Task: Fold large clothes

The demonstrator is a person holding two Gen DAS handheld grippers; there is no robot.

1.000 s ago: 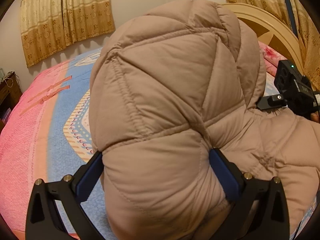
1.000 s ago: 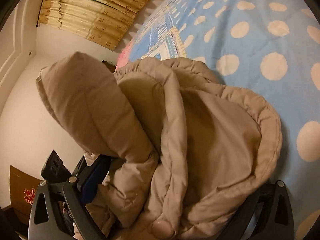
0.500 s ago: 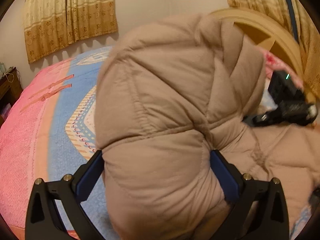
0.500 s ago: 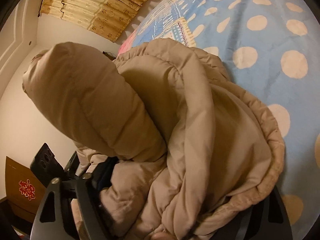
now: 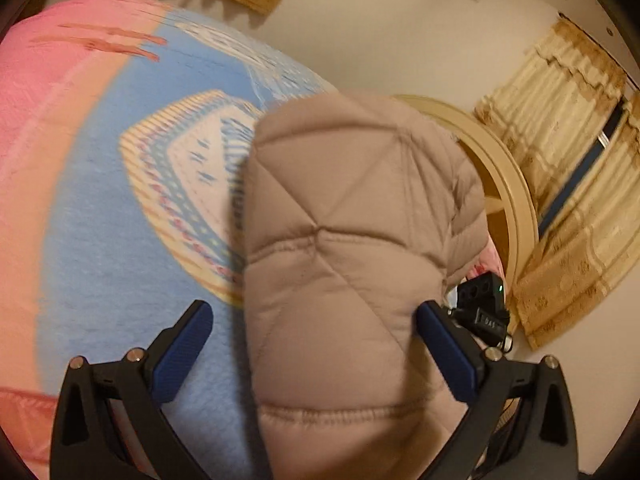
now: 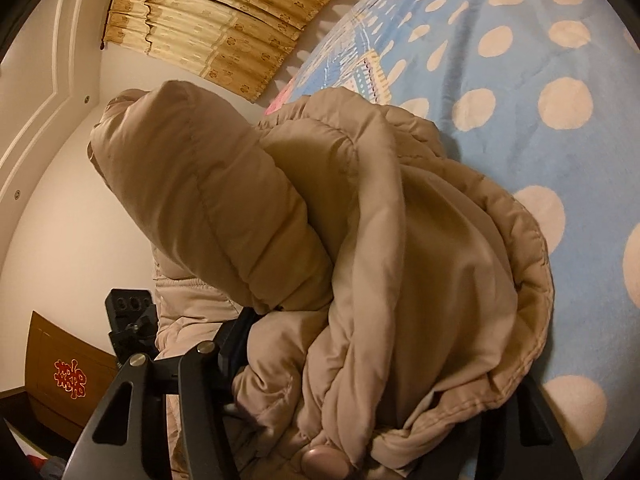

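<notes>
A puffy beige quilted jacket (image 5: 340,260) rises between the fingers of my left gripper (image 5: 314,344). It leans on the right blue pad (image 5: 444,352), while a strip of blanket shows between it and the left pad (image 5: 184,352), so this gripper is open. In the right wrist view the jacket (image 6: 420,260) is bunched, lining outward, and fills my right gripper (image 6: 380,360). Its jaws are closing on the bundle, whose folds hide the right finger. Each gripper's black body shows in the other's view, the right one (image 5: 484,304) and the left one (image 6: 128,316).
The jacket is over a bed with a blue, pink and dotted blanket (image 5: 100,220) (image 6: 520,60). A cream curved headboard (image 5: 512,200) stands behind, with gold curtains (image 5: 568,160) (image 6: 208,28) on the walls. A brown wooden panel with a red character (image 6: 68,376) is at lower left.
The left gripper has rolled and swung sideways, and the jacket, before squeezed by both pads, now sits off the left pad. The right fingers have drawn inward on the bundle.
</notes>
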